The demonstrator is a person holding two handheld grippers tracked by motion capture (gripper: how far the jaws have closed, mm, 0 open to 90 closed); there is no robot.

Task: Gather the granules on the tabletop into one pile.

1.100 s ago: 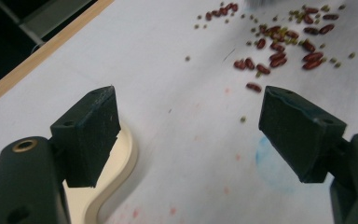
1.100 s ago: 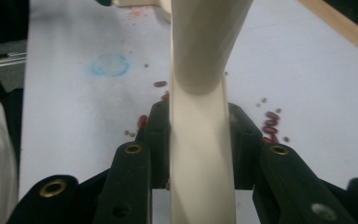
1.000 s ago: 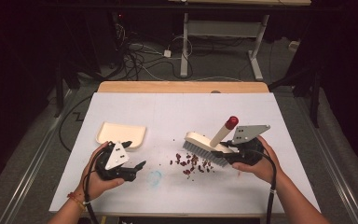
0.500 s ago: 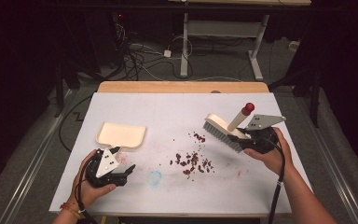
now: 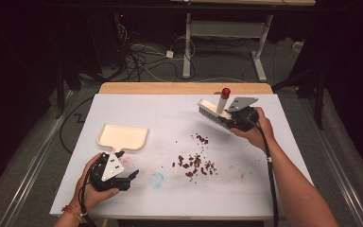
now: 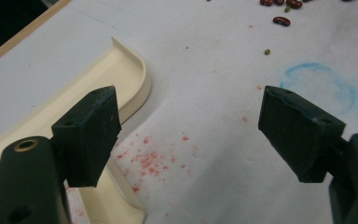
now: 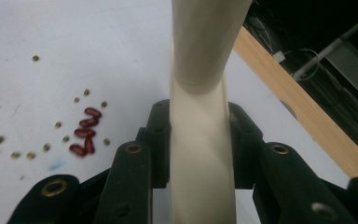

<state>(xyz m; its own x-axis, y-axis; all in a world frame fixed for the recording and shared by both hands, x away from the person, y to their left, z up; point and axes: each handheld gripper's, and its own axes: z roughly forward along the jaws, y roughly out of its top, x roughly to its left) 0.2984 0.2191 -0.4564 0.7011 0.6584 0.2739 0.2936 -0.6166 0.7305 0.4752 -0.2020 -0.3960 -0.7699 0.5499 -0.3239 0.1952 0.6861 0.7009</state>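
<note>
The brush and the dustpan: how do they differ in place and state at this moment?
The brush is held up over the far right part of the table, gripped at its handle by the right gripper; the dustpan lies flat on the left part, and nothing holds it. The open left gripper is beside the dustpan. The brush has a red handle tip; the dustpan is all cream. Both have cream plastic bodies.
</note>
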